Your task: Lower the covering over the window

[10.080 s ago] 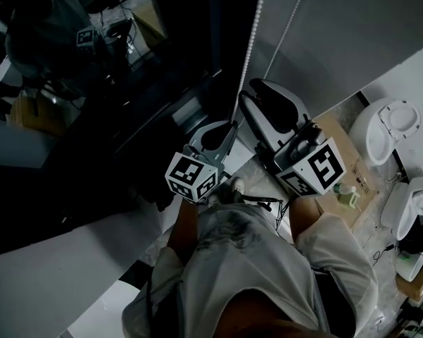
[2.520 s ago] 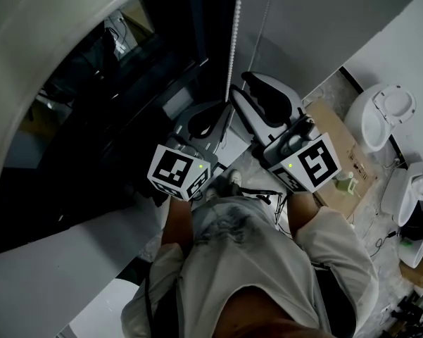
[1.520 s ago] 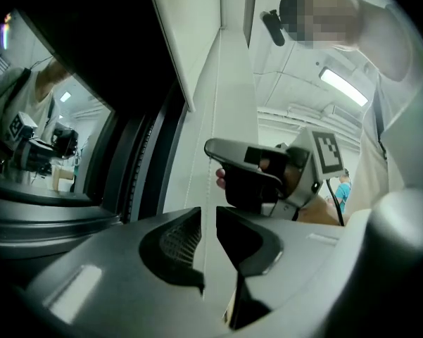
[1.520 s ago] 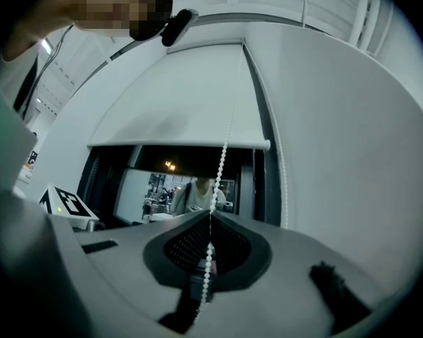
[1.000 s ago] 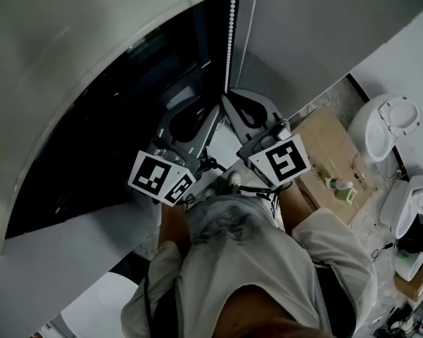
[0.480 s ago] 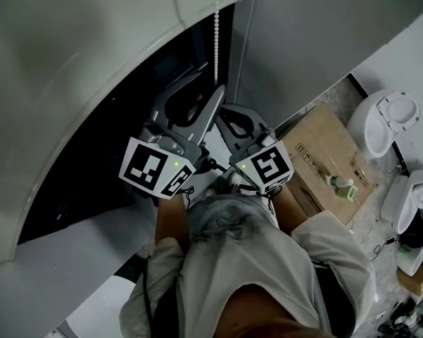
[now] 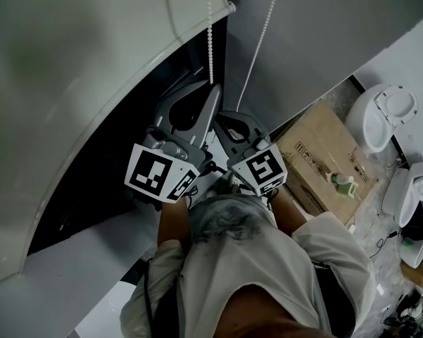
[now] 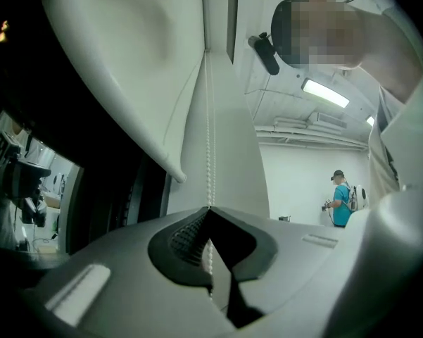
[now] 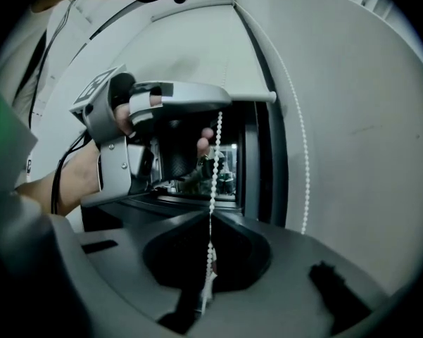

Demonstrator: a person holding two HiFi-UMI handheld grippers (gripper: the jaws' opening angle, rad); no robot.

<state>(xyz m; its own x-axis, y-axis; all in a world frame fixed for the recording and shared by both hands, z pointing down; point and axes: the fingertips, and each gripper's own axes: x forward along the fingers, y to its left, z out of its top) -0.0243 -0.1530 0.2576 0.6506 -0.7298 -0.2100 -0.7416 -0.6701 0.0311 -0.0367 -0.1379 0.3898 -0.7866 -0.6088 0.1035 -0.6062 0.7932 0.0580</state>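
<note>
Okay, the roller blind (image 7: 77, 83) hangs partway down the window (image 7: 127, 167), its pale sheet filling the upper left of my head view. Its bottom rail (image 7: 197, 37) runs crosswise over the dark glass, which is bare underneath. The bead chain (image 7: 210, 41) is my line here. Its long axis is straight up and down, dropping past the end of the rail and into my grippers. My left gripper (image 7: 212, 90) is the upper one, angled slightly upward. Its jaws have just been closing and now pinch right together on the chain, with the beads running up out of the seam where the tips meet and a short run showing in the hollow behind them. My right gripper (image 7: 222, 121) sits just below and beside it, roughly level. Its jaws are also fully closed, clamped on the same strand, and the beads go taut and vertical from its tips up to the left gripper's tips. So both are on one strand, left above right, close together but not touching. The chain's second strand (image 7: 264, 34) hangs free to the right against the grey wall (image 7: 317, 27), slanting a little in my head view, and neither gripper is on it. A cardboard box (image 7: 324, 153) lies on the floor to my right.
</note>
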